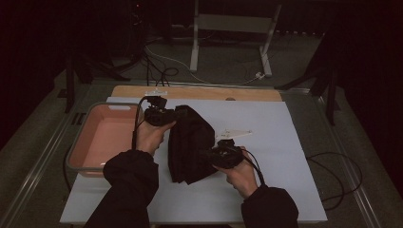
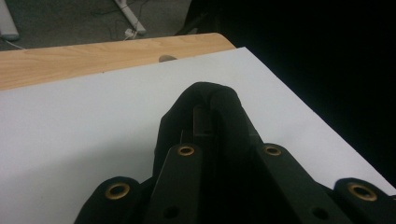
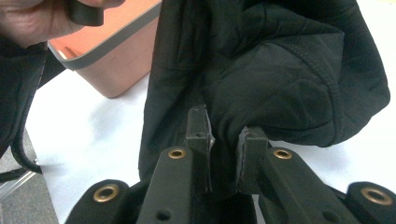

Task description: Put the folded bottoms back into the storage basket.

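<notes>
A folded black garment [image 1: 190, 145] lies on the white table cover, its far end lifted a little. My left gripper [image 1: 172, 115] is shut on its far left corner; in the left gripper view the black cloth [image 2: 205, 105] wraps over both jaws and hides the tips of my left gripper [image 2: 206, 122]. My right gripper [image 1: 209, 154] is shut on the near right edge of the garment. In the right gripper view my right gripper [image 3: 225, 135] pinches a fold of the black garment [image 3: 280, 70] between its pads.
A pink bin with a grey rim [image 1: 90, 116] stands at the left of the table, close to the left hand; its corner [image 3: 107, 51] is near the garment. A white hanger [image 1: 235, 134] lies behind the right gripper. A wooden table edge [image 2: 93, 58] runs along the far side.
</notes>
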`<state>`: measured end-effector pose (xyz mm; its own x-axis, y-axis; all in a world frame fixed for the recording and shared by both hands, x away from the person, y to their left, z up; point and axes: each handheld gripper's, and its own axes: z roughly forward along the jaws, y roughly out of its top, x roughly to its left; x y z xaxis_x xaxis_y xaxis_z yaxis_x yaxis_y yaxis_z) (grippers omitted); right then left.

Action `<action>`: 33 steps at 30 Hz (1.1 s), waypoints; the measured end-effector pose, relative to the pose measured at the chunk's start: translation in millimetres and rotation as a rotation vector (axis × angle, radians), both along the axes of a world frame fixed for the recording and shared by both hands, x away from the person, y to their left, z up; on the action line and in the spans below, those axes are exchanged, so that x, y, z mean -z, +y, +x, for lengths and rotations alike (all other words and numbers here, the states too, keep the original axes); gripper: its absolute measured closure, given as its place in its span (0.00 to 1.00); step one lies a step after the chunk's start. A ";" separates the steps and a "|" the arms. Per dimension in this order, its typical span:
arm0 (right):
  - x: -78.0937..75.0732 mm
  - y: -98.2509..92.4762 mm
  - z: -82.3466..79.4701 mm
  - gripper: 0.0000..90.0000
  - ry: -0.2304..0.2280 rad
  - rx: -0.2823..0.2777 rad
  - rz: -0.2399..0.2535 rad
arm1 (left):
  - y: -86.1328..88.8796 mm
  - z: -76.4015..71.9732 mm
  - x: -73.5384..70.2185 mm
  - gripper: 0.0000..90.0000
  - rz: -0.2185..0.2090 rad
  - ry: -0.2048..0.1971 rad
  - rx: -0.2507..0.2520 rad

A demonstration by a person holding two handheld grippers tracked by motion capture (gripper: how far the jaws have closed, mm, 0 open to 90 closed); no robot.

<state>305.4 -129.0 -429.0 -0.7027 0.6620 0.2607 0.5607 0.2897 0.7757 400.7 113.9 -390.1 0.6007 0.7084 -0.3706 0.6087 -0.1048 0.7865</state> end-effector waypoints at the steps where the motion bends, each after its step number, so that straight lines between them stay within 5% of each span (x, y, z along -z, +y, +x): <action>1: -1.1 2.3 1.0 0.88 -0.001 -0.003 -0.002 | 0.1 0.5 -1.5 0.95 0.001 -0.001 0.003; 33: -22.2 31.1 18.7 0.88 -0.031 -0.007 0.023 | 18.9 11.8 -20.9 0.95 -0.025 -0.011 -0.035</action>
